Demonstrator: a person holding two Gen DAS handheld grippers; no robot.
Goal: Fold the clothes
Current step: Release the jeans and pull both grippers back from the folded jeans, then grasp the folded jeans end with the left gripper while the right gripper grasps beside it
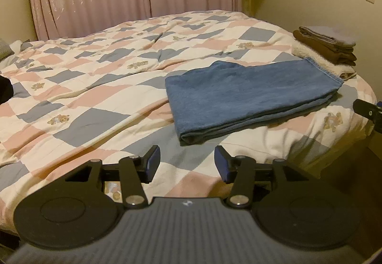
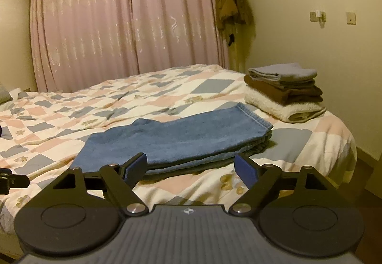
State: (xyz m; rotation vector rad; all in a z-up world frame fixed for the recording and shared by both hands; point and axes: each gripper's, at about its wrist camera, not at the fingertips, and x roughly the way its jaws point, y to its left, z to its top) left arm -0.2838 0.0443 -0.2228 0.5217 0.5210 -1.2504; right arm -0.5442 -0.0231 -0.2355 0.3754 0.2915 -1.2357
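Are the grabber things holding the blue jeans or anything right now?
No, nothing is held. The left hand-held gripper and the right hand-held gripper are both open and empty, short of the folded jeans lying on the bed.

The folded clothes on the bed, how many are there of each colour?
Blue: 1, the jeans
Grey: 1, the top of the stack
Brown: 1, the middle of the stack
Cream: 1, the fluffy one at the bottom
Total: 4
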